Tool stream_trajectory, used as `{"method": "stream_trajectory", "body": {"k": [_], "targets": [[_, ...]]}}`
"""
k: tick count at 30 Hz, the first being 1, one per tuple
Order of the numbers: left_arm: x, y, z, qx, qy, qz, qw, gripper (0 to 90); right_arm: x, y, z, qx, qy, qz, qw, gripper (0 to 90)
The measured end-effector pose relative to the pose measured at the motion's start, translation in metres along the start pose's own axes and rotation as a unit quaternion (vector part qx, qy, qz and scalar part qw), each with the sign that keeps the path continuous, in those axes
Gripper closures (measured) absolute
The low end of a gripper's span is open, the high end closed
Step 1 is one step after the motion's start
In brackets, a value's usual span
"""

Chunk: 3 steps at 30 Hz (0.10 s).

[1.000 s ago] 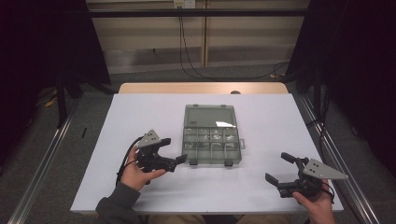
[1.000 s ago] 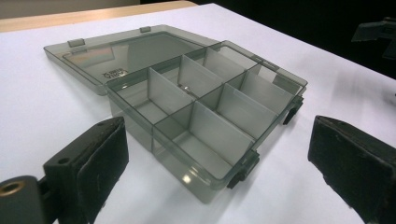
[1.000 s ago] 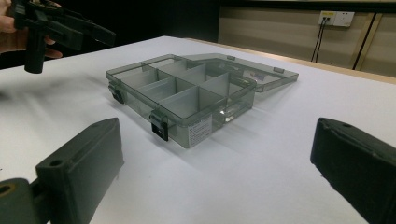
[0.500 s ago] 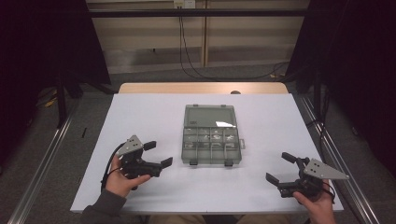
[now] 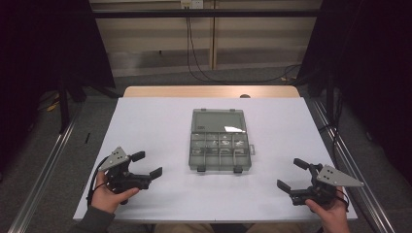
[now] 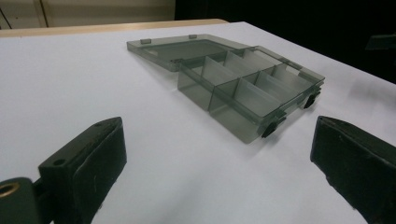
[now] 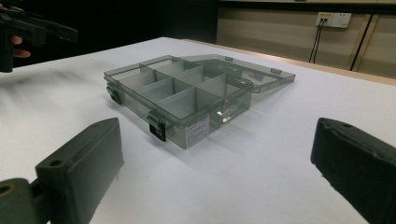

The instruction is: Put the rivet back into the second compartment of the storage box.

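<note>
Now, the lines:
Left gripper (image 5: 147,164): jaws wide apart, nothing between them; held in the left hand (image 5: 109,193) low over the table's near left corner, well apart from the box.
Left gripper view: both black jaws rise from the bottom with bare white table between; the box (image 6: 233,88) lies beyond them.
Right gripper (image 5: 292,174): jaws spread wide, holding nothing; held in the right hand (image 5: 331,213) by the near right corner, well apart from the box.
Right gripper view: the box (image 7: 187,100) lies ahead of the jaws; the left gripper (image 7: 28,30) shows far off, blurred.
Box (image 5: 219,149): grey, see-through, with divided compartments, at the table's middle; two dark latches face the near edge.
Lid (image 5: 217,121): open, laid flat toward the far edge.
Table (image 5: 145,126): white top.
</note>
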<state>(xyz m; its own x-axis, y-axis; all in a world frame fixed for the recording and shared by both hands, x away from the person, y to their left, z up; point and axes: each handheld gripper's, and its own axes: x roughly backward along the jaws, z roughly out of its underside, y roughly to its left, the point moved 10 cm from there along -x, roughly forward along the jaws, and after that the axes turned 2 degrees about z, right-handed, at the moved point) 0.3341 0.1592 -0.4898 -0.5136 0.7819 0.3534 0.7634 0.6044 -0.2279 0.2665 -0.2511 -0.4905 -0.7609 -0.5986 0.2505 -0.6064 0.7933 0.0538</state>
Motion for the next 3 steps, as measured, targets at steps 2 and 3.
{"method": "stream_trajectory", "body": {"k": [2, 3], "targets": [[0.0002, 0.0011, 0.0002, 0.002, -0.001, -0.002, 1.0, 3.6, -0.0001, 0.0, -0.0001, 0.0, 0.0, 0.0, 1.0, 2.2], [0.0003, 0.0011, -0.0001, 0.002, -0.002, -0.001, 1.0, 3.6, -0.0001, 0.0, 0.0, 0.0, 0.0, 0.0, 1.0, 2.3]]}}
